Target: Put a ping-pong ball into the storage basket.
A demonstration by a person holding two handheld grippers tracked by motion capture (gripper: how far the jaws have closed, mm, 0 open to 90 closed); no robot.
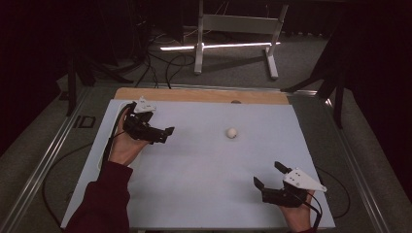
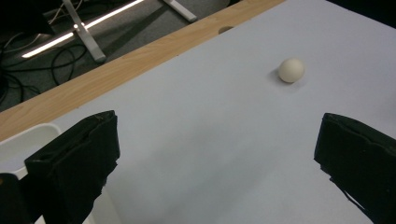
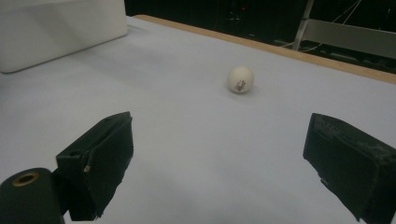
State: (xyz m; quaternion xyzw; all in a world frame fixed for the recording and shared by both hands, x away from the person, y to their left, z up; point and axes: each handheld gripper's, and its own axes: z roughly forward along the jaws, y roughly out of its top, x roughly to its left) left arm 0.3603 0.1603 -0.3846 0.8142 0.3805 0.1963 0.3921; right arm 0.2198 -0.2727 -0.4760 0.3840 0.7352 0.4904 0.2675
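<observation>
Here the small white ball [image 1: 231, 132] lies alone on the pale blue mat [image 1: 194, 174], a little right of the middle and toward the far wooden edge [image 1: 194, 94], touching neither tool. The left gripper [image 1: 163, 133] hangs over the mat's left side, pointing across at the ball, its jaws wide apart with nothing between them. The right gripper [image 1: 268, 174] sits near the person's corner on the right, well apart from the ball, jaws likewise spread and empty. In the right gripper view the ball [image 3: 241, 79] shows a small printed mark and sits straight ahead between the jaw lines; in the left gripper view it [image 2: 291, 70] lies off toward the right jaw.

The step in hand looks like a reach for the ball. A ball this light will roll at a nudge, so the chosen gripper should come in low and centred, keep the jaws spread until the ball lies evenly between them, then close gently on its widest part.
</observation>
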